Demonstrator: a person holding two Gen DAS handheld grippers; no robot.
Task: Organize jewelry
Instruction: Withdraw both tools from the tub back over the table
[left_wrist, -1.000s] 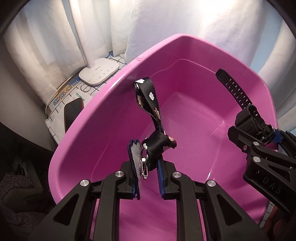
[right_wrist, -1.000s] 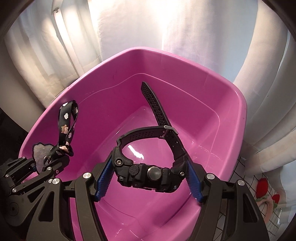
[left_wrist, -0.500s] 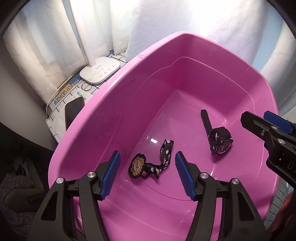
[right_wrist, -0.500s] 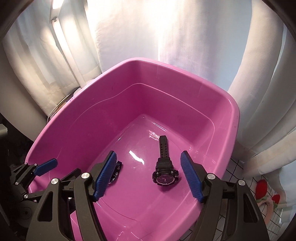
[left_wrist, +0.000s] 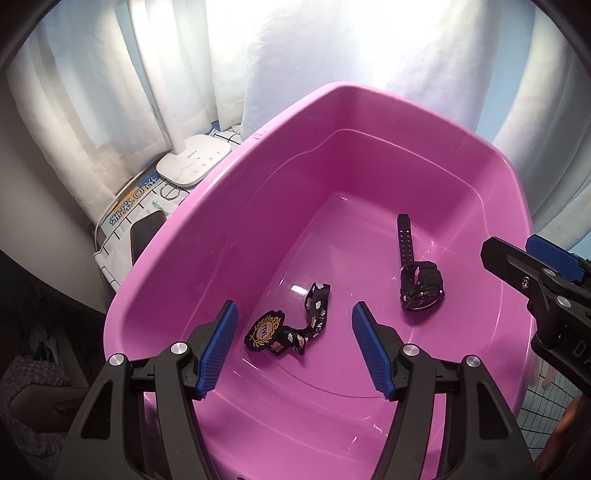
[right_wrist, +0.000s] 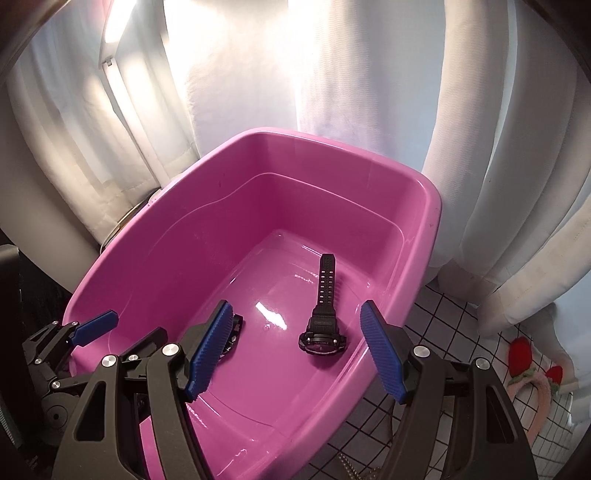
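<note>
Inside the pink tub (left_wrist: 229, 236), the black watch (left_wrist: 419, 284) and patterned strap (left_wrist: 291, 326) lie apart. Both the left hand-held gripper (left_wrist: 293, 347), jaws just opened, and the right hand-held gripper (right_wrist: 295, 343) gape empty; re-grasping could snag either.

I'm seeing strong backlight blowing out the curtains (right_wrist: 258, 66) in both views. Glare is streaking across the tub floor (right_wrist: 271, 312). The fisheye is bending everything near the edges, and dark vignetting is eating the corners. The centre is staying sharp.
</note>
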